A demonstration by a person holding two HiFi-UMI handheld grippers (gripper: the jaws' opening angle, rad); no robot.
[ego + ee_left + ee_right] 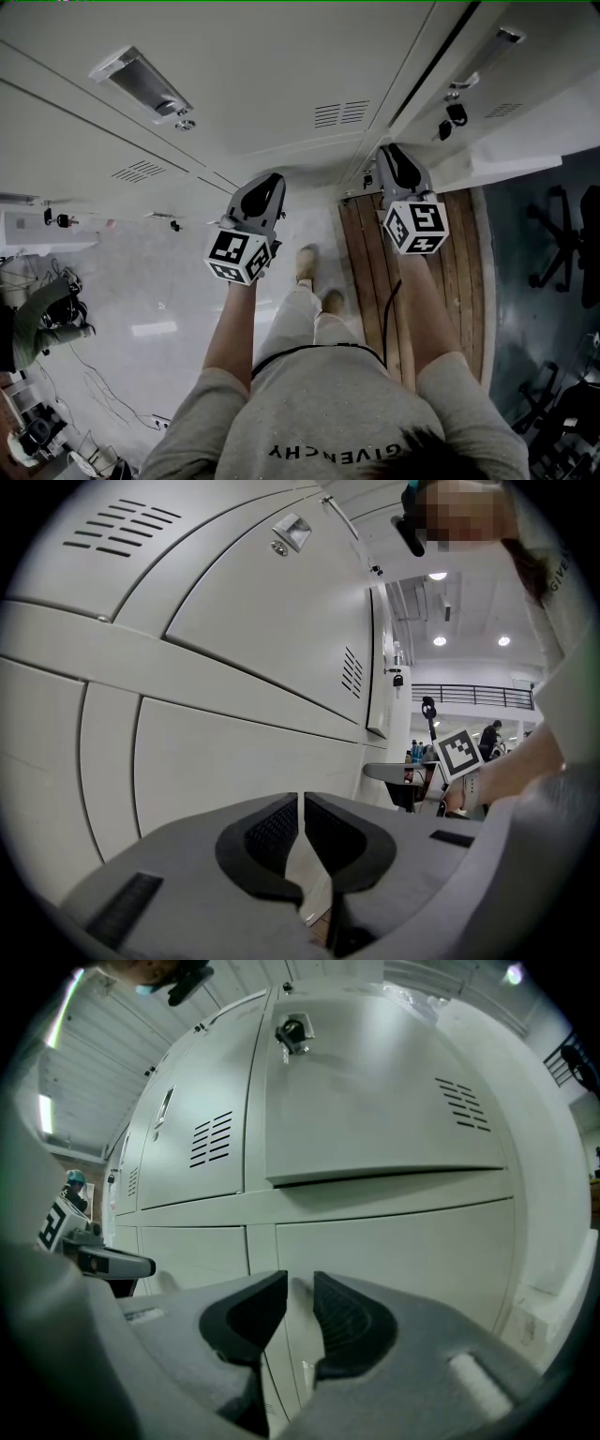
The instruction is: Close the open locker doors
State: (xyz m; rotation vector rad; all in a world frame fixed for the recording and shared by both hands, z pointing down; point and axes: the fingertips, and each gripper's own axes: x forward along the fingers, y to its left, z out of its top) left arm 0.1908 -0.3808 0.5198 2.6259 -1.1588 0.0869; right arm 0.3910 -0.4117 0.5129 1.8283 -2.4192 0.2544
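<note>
A wall of pale grey lockers fills the top of the head view. In the right gripper view one upper door, with a lock at its top corner, stands a little proud of the doors around it. A door edge juts out at the right in the head view, with keys hanging above it. My right gripper is close to the lower lockers, its jaws a narrow gap apart and empty. My left gripper faces closed doors, jaws together with nothing in them. Both grippers also show in the head view, the left gripper and the right gripper.
A wooden strip runs along the floor under my right arm. Office chairs stand at the far right. Cables and clutter lie at the left. Further along the row another door with a hanging key sits slightly ajar.
</note>
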